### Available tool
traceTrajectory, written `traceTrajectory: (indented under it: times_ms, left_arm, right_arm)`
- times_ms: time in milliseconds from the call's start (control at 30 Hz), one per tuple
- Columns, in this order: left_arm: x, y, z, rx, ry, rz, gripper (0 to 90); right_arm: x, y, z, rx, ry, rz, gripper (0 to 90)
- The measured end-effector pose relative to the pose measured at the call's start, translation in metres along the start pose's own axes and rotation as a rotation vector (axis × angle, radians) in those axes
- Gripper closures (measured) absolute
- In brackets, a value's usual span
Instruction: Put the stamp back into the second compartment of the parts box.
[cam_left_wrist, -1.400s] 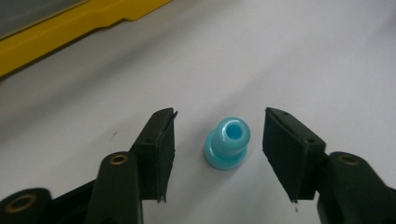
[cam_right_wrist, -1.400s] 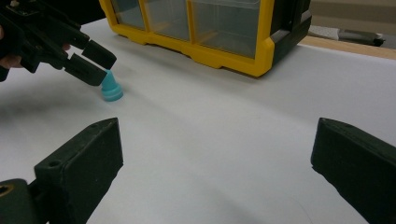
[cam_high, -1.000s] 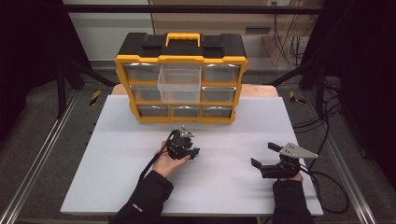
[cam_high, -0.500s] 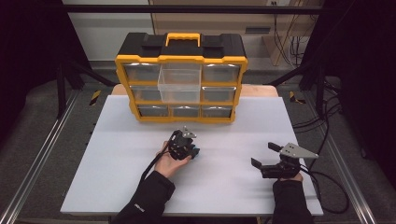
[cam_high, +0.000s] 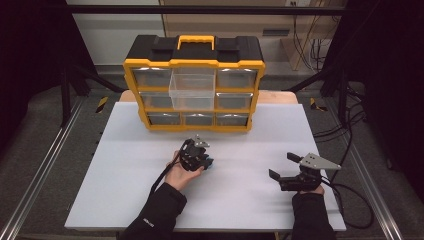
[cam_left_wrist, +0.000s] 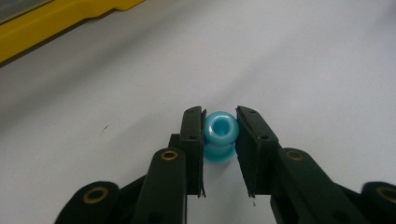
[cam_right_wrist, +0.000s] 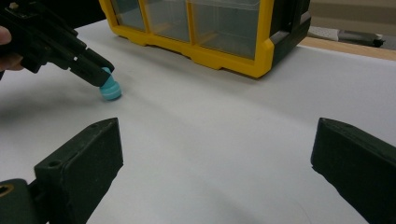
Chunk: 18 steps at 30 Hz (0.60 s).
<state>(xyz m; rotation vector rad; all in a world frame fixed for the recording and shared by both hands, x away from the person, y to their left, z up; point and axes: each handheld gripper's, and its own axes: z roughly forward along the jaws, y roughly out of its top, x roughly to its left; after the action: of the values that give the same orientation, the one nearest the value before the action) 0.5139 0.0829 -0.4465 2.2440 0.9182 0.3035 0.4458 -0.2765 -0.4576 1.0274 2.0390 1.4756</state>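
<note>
1. I see my left hand (cam_high: 181, 173) reaching in from the bottom of the high view, forearm angled up and to the right, holding the left gripper (cam_high: 206, 161) low over the middle of the white table (cam_high: 120, 165), its jaws pointed down at the surface.
2. In the left gripper view, that claw (cam_left_wrist: 219, 135) is clenched around a small blue bead (cam_left_wrist: 220, 131): each jaw presses a side of it. The bead's hole faces the camera, and its lower part rests on or just above the table; I cannot tell which.
3. My right hand (cam_high: 306, 192) sits near the table's front right corner, well apart from the left one. The right gripper (cam_high: 285, 167) lies nearly level, its jaws spread wide and released, gripping nothing.
4. Behind both, at the far edge, stands a yellow and black organizer (cam_high: 194, 82) with clear drawers; one middle drawer (cam_high: 192, 90) is pulled out toward me.
5. Between the grippers and the organizer I see bare table.
</note>
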Motion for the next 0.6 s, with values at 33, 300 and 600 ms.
traceTrajectory:
  times_ms: [33,300,600]
  left_arm:
    - [0.0,0.0,-0.002,-0.003,0.001,0.001,72.1]
    - [0.0,0.0,-0.014,-0.019,-0.002,0.005,72.1]
    - [-0.002,0.001,-0.03,-0.047,-0.002,0.005,72.1]
  right_arm:
    - [0.0,0.0,0.0,0.001,0.0,0.001,2.5]
    - [0.0,0.0,0.001,0.003,0.0,0.0,2.5]
    - [0.0,0.0,0.001,0.009,0.001,0.003,2.6]
